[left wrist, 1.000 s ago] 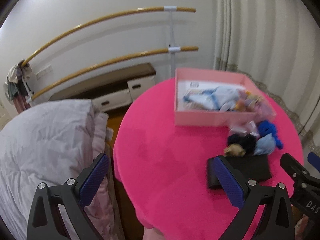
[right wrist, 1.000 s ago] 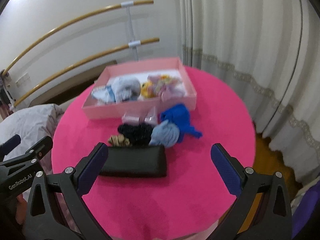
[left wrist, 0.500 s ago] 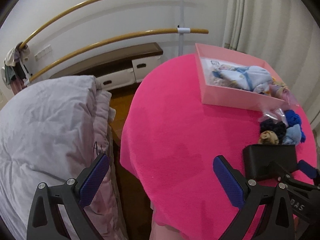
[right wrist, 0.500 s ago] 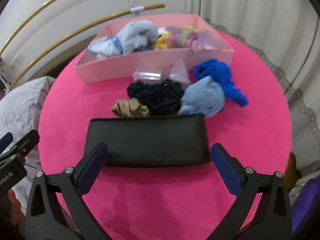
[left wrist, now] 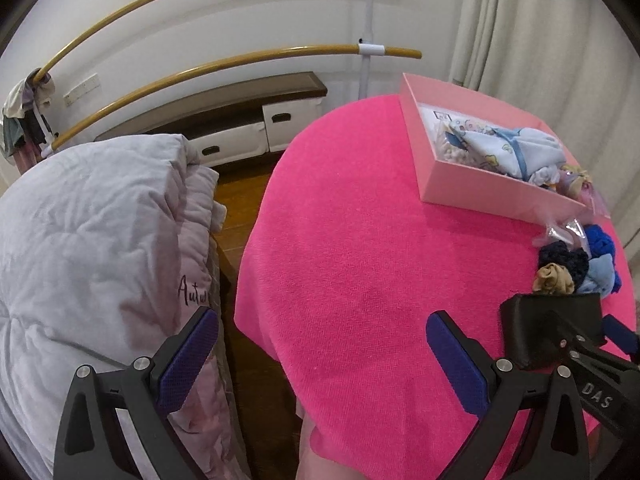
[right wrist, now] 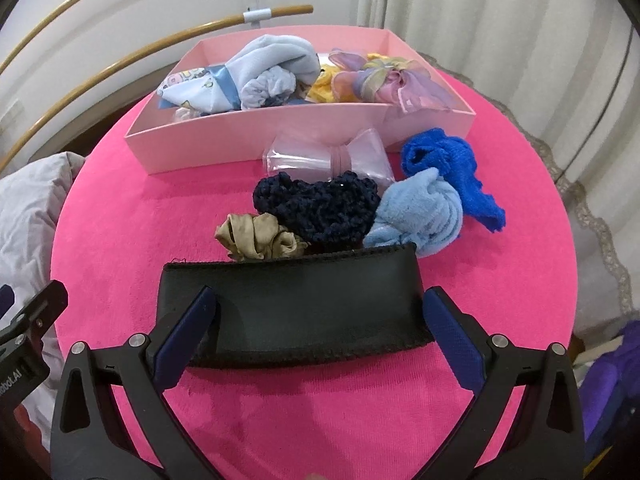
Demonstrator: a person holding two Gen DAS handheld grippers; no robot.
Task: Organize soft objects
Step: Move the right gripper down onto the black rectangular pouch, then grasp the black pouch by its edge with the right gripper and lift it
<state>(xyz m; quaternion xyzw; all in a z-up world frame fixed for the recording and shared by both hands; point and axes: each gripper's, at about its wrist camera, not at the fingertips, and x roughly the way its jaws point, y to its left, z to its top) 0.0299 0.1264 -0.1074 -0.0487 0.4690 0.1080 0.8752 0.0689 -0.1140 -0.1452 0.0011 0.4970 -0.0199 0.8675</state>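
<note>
A black padded band [right wrist: 292, 308] lies on the round pink table [right wrist: 520, 280]. My right gripper [right wrist: 318, 326] is open, low over it, one finger at each end of the band. Behind it lie a tan scrunchie [right wrist: 256, 236], a dark navy knit piece [right wrist: 320, 208], a light blue cloth [right wrist: 424, 212], a royal blue cloth [right wrist: 448, 160] and a clear pink bow [right wrist: 328, 158]. The pink box [right wrist: 280, 136] holds baby clothes and ribbons. My left gripper [left wrist: 320, 356] is open and empty over the table's left edge; the band [left wrist: 532, 320] shows to its right.
A grey-white quilt [left wrist: 92, 232] lies piled left of the table. Two wooden rails [left wrist: 200, 68] and a low cabinet [left wrist: 240, 128] stand at the back wall. Curtains [right wrist: 500, 20] hang behind and right. A purple item [right wrist: 616, 380] lies at the far right.
My right gripper has moved forward and down until its open fingers straddle the black band. My left gripper has swung left, off toward the table's edge and the quilt.
</note>
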